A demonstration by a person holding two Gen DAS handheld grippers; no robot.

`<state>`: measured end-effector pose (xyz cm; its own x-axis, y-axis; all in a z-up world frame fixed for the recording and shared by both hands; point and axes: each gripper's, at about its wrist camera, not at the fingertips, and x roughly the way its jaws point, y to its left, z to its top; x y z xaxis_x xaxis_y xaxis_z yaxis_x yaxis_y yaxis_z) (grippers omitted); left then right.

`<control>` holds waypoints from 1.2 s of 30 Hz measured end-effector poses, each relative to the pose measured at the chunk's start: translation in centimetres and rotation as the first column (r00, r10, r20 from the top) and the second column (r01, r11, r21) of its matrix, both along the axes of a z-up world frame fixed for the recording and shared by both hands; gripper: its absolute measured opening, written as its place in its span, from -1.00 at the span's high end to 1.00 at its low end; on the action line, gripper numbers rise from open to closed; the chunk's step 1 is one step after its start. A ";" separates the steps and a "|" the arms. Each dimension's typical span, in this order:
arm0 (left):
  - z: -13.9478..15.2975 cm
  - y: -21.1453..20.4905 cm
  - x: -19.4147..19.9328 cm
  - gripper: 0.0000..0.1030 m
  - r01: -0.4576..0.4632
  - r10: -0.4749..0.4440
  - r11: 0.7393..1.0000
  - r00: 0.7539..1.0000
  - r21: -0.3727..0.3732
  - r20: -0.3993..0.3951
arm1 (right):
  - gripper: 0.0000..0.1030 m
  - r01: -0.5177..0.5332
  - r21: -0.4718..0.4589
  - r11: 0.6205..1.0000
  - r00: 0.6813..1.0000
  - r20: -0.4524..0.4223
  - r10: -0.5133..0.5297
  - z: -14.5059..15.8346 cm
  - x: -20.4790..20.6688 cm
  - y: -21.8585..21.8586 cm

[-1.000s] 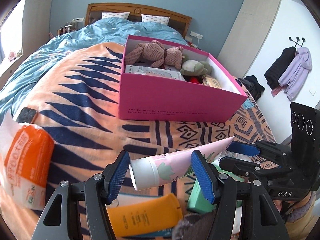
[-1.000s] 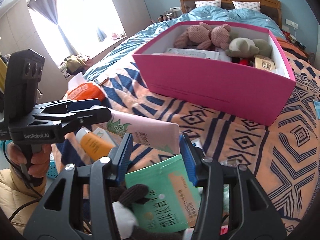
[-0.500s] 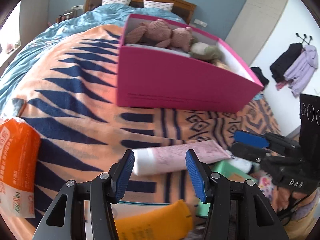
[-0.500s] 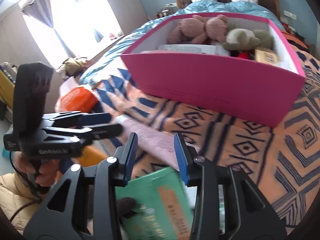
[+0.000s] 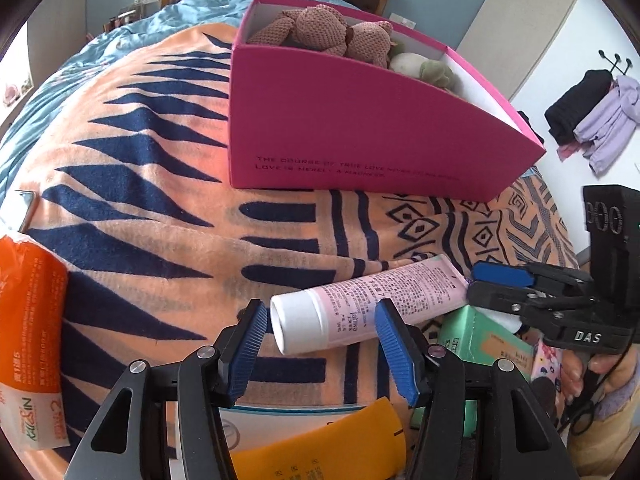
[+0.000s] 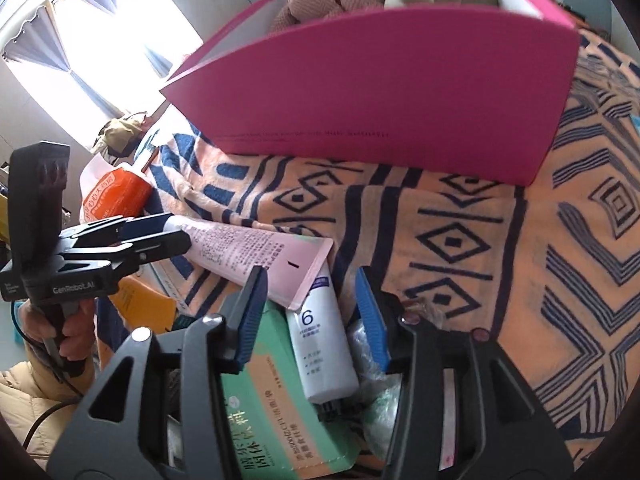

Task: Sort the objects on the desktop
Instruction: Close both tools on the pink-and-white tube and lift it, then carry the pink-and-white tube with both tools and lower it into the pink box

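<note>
A pink tube point(image 5: 380, 296) with a white cap lies on the orange and navy blanket point(image 5: 160, 208), in front of the pink box point(image 5: 360, 128). My left gripper point(image 5: 321, 320) straddles its cap end. Its jaws are opening, and a sliver of gap shows beside the cap. My right gripper point(image 6: 311, 296) hovers over the tube's crimped end point(image 6: 304, 268) and a white tube marked 6 point(image 6: 320, 340). Its jaws are opening too, and the pads do not press on either tube. In the left wrist view the right gripper point(image 5: 486, 282) ends just short of the crimp.
Stuffed toys point(image 5: 320, 28) fill the box. An orange packet point(image 5: 28, 320) lies at the left, an orange tube point(image 5: 320, 448) under my left gripper, and a green packet point(image 6: 280, 420) under my right. A hand point(image 6: 60, 328) grips the left handle. Jackets point(image 5: 592, 120) hang on the wall.
The pink tube, held up between both grippers a second ago, now lies flat on the blanket. Both grippers have sunk and tipped down; their jaws narrowed, then widened again.
</note>
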<state>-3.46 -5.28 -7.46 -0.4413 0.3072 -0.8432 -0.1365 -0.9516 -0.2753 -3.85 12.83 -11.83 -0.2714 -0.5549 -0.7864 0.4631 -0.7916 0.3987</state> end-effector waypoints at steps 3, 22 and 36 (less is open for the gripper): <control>-0.4 -0.1 0.0 -0.13 0.015 -0.016 0.999 0.999 0.030 0.030 | 0.07 -0.019 -0.023 1.000 1.000 0.021 0.019 -0.5 -0.4 -0.3; -0.7 0.3 -0.2 -0.17 0.024 -0.026 0.999 0.998 0.040 0.054 | 0.04 -0.063 -0.062 0.996 0.998 0.005 0.063 -0.1 -0.8 -1.3; -0.6 -0.1 -0.7 -0.16 0.009 -0.013 0.999 0.997 0.051 0.073 | -0.05 -0.080 -0.053 0.995 0.996 0.039 0.082 -1.1 -1.7 -2.4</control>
<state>-4.18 -5.41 -8.04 -0.3756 0.3547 -0.8562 -0.1247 -0.9348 -0.3326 -5.51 10.39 -12.88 -0.1919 -0.6139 -0.7657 0.5071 -0.7300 0.4582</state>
